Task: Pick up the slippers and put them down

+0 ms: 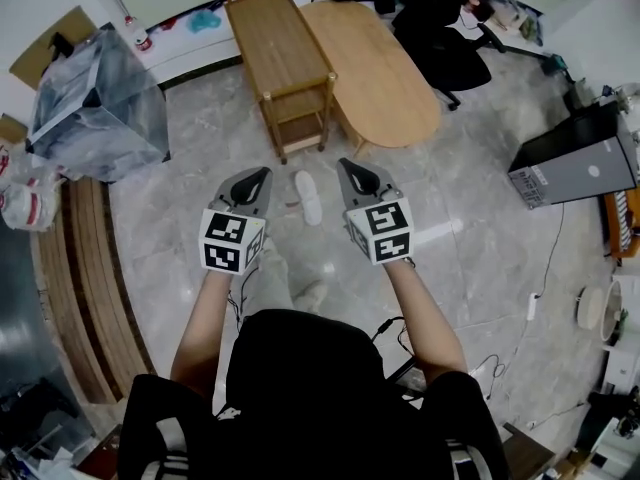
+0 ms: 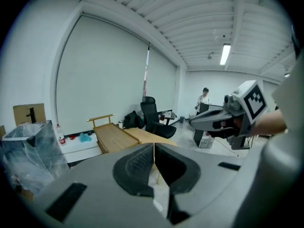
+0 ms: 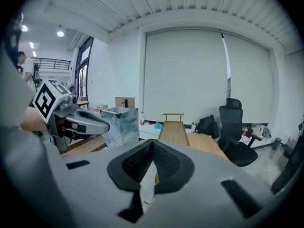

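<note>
**Marble floor: one slipper down, both grippers closed**

Grey marble floor (image 1: 180, 238) is seen below, with a wooden cart (image 1: 285, 58) and an oval table (image 1: 375, 68) beyond. One white slipper (image 1: 309, 197) is found lying on the floor, between the two grippers in the head view and touched by neither. The left gripper (image 1: 262, 174) and right gripper (image 1: 345, 166) are held side by side, each with jaws pressed together on nothing.

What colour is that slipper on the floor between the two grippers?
The slipper is white; the head view shows it best.

a white slipper (image 1: 309, 197) lies on the grey marble floor (image 1: 470, 203).
</note>
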`<state>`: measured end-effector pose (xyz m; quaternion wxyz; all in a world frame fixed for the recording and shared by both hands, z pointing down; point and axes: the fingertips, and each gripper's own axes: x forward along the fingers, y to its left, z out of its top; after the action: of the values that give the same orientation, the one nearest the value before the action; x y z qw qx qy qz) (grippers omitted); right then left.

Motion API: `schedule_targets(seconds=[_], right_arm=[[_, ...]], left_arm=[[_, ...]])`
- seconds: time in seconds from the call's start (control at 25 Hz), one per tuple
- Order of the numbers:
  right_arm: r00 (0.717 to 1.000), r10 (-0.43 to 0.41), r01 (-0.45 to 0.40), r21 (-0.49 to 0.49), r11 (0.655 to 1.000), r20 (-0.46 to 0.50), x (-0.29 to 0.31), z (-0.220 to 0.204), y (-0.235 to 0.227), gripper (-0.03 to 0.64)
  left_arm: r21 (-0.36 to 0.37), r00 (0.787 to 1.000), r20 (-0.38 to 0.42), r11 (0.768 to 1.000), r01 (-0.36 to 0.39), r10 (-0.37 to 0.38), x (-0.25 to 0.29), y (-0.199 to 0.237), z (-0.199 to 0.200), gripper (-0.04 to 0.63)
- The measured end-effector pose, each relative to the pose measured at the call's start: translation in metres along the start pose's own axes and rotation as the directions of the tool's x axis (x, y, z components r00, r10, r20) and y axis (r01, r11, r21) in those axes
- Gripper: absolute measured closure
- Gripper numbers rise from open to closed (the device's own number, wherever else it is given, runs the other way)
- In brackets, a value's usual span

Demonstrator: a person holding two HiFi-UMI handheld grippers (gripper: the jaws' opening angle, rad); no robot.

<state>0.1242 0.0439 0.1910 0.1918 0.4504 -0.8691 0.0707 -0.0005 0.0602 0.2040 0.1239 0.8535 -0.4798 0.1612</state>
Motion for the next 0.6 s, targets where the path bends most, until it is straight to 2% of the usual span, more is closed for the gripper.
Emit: schedule_targets(seconds=[0.2,0.6], right_arm=[[0.997,-0.009,0.015,-0.073,0.997,0.076,-0.035,0.032,0.010,0.618],[0.979,-0.020,0.031,-0.047,0.998,0.205,-0.085,0.083,0.020,0.618]], left_arm=[[0.056,0.997,0.072,0.998,-0.008,0.004,-0.024,-0.022,0.027,0.589],[0.125,0.985,0.172,0.992,0.006,-0.027,-0.068,-0.055,0.079,0.589]])
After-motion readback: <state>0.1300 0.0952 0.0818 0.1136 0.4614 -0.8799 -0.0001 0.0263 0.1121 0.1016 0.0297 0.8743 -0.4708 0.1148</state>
